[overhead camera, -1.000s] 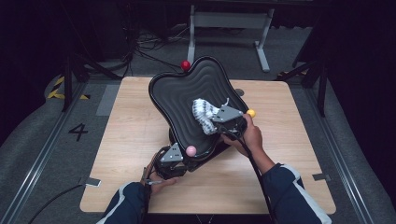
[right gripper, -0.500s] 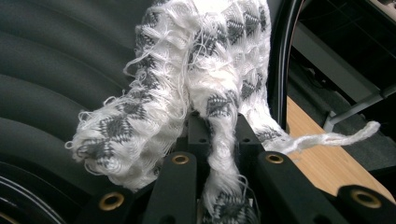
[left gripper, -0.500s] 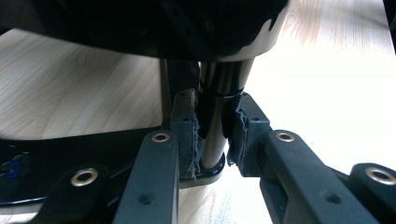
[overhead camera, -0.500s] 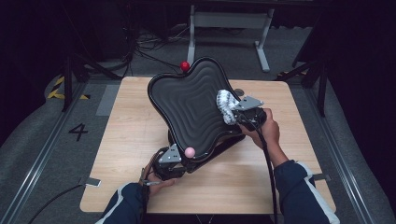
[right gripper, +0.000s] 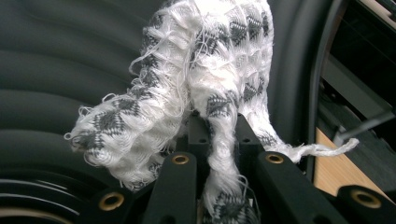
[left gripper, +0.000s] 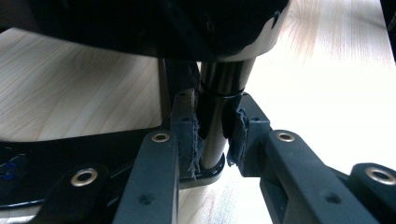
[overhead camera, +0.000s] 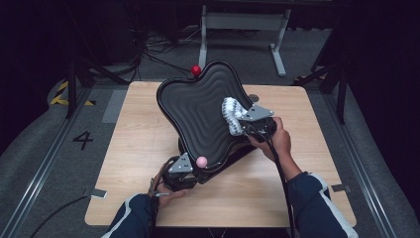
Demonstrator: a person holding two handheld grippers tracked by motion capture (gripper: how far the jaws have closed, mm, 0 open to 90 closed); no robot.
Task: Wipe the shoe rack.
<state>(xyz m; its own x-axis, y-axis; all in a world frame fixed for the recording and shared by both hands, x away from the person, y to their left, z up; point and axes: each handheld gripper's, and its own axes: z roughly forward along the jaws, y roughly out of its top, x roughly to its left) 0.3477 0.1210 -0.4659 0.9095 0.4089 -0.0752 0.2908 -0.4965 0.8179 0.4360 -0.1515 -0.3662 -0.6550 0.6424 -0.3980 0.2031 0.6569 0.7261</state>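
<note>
A ridged seat [overhead camera: 198,111] tilts on its post [left gripper: 219,116] at the counter's [overhead camera: 138,124] middle. A cloth [overhead camera: 231,115] lies on its right side, the left tool [overhead camera: 190,173] at the post before it.

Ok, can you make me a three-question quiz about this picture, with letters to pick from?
1. Where is the cloth?
A. on the ribbed black seat
B. on the floor
C. under the table

2. What colour is the ball behind the seat's far edge?
A. blue
B. red
C. green

3. What is the left gripper doing?
A. hanging open in the air
B. clamping the seat's metal post
C. holding the cloth

Answers: 1 A, the right gripper presses it against the ridges. 2 B, it shows red. 3 B, both pads squeeze the post.
</note>
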